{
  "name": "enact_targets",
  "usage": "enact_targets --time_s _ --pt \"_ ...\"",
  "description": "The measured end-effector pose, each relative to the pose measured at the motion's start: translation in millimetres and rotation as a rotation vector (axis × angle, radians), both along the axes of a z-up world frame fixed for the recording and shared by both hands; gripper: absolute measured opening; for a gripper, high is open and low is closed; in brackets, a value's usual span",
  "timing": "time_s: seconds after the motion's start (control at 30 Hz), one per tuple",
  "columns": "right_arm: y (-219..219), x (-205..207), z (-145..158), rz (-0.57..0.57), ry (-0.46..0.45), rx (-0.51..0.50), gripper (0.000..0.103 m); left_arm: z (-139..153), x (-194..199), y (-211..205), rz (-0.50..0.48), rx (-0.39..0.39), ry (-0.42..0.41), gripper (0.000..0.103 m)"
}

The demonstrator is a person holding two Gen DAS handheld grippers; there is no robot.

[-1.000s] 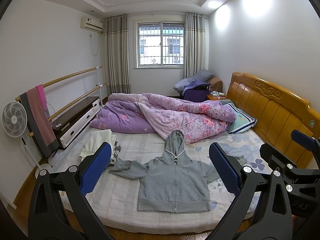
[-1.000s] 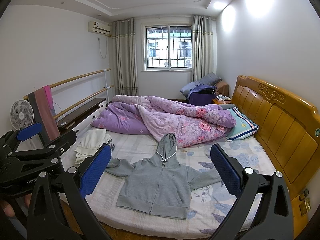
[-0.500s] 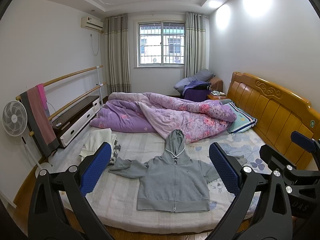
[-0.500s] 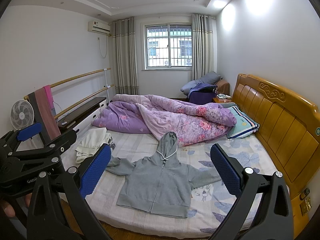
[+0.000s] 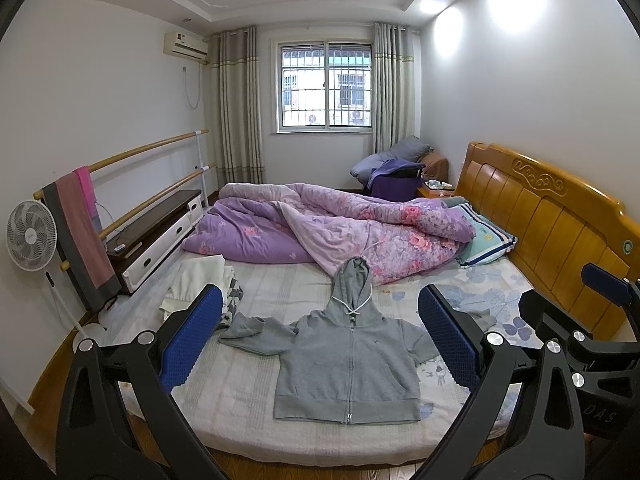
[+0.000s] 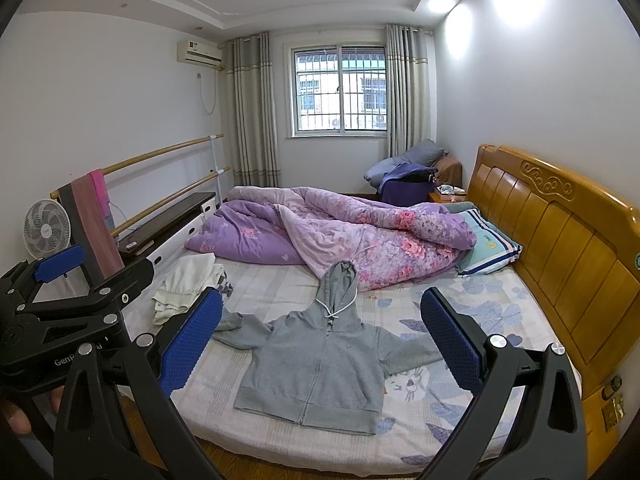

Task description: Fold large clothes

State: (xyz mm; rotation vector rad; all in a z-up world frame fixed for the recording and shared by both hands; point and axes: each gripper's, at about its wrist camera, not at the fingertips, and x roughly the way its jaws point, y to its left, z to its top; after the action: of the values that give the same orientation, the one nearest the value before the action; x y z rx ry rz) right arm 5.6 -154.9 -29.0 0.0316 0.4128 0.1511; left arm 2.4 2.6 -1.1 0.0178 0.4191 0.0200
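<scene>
A grey zip-up hoodie (image 5: 347,364) lies flat, front up, on the near part of the bed, hood pointing away and sleeves spread to both sides; it also shows in the right wrist view (image 6: 316,364). My left gripper (image 5: 320,340) is open and empty, held above the bed's foot, well short of the hoodie. My right gripper (image 6: 316,344) is open and empty at about the same distance. The right gripper's body shows at the right edge of the left wrist view (image 5: 580,344). The left gripper's body shows at the left of the right wrist view (image 6: 60,304).
A crumpled purple floral quilt (image 5: 332,228) fills the far half of the bed. White folded clothes (image 5: 200,284) lie at the bed's left edge. A pillow (image 5: 484,236) and wooden headboard (image 5: 552,224) are on the right. A fan (image 5: 30,236) and low cabinet (image 5: 160,224) stand on the left.
Both views have barely shifted; the hoodie sits a touch lower in the right wrist view. Both grippers stay open, and nothing on the bed has moved.
</scene>
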Motion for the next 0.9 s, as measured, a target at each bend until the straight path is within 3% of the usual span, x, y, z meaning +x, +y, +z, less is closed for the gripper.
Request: enact_targets --time_s 0.9 --pt "-32.9 26.3 -15.0 0.061 0.060 0.031 0.096 -26.3 13.5 -10.5 0.039 0.002 0.051 0.098"
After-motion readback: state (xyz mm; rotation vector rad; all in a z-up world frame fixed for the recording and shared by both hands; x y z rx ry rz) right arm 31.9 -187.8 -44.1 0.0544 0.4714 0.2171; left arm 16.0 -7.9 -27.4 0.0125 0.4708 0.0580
